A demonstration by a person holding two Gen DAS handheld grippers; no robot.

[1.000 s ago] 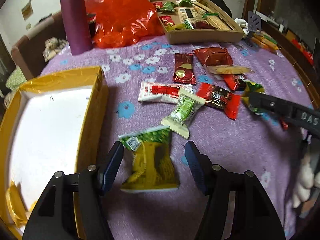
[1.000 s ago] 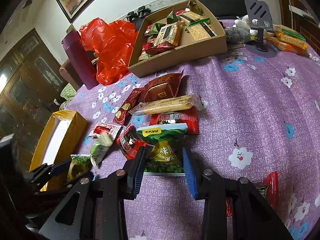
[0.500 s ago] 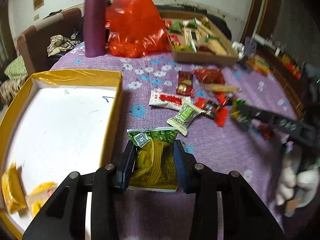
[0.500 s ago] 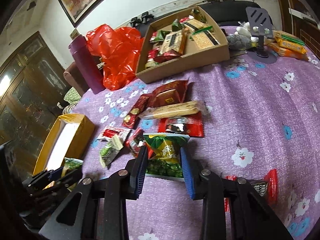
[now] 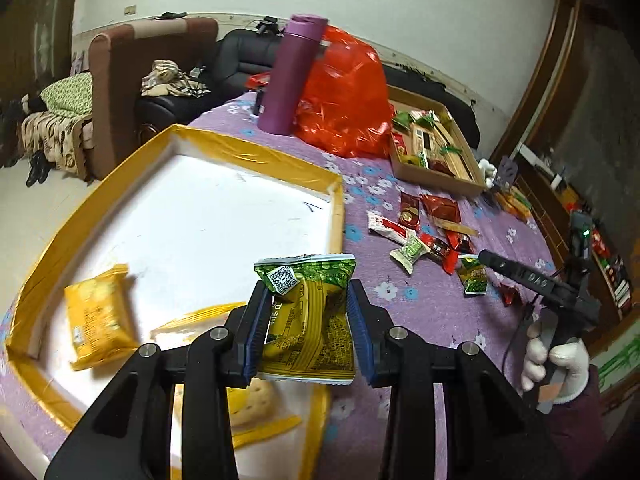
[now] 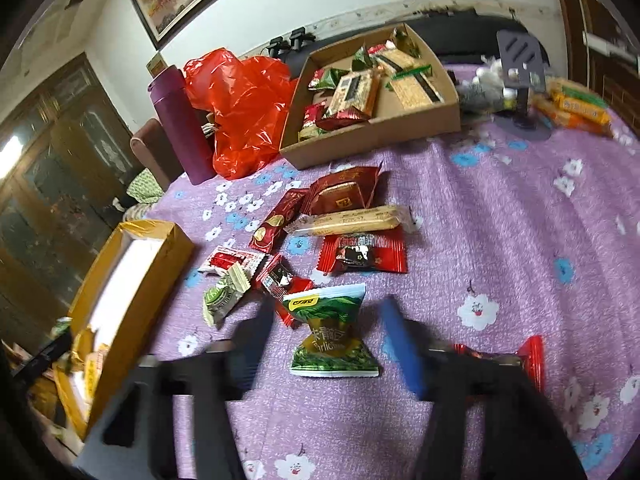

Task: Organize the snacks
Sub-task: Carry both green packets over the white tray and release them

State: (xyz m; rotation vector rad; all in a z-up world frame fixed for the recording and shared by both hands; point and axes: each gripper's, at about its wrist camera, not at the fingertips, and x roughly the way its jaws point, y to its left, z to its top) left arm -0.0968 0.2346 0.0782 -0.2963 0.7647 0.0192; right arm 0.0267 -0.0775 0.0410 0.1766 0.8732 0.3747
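Observation:
My left gripper is shut on a green and yellow snack packet and holds it in the air over the near right rim of the yellow box. Yellow packets lie on the box's white floor. My right gripper is low over the purple cloth and its jaws are opening. A green snack packet lies between them, and the blue pads stand apart from it. In the left wrist view the right gripper is held by a white-gloved hand.
Several loose red and green snacks lie on the flowered cloth beyond my right gripper, and one red packet lies to its right. At the back stand a cardboard tray of snacks, a red plastic bag and a purple bottle.
My left gripper closed on the green and yellow packet, lifted it and carried it left over the yellow box. My right gripper squeezed the green packet, then spread its jaws.

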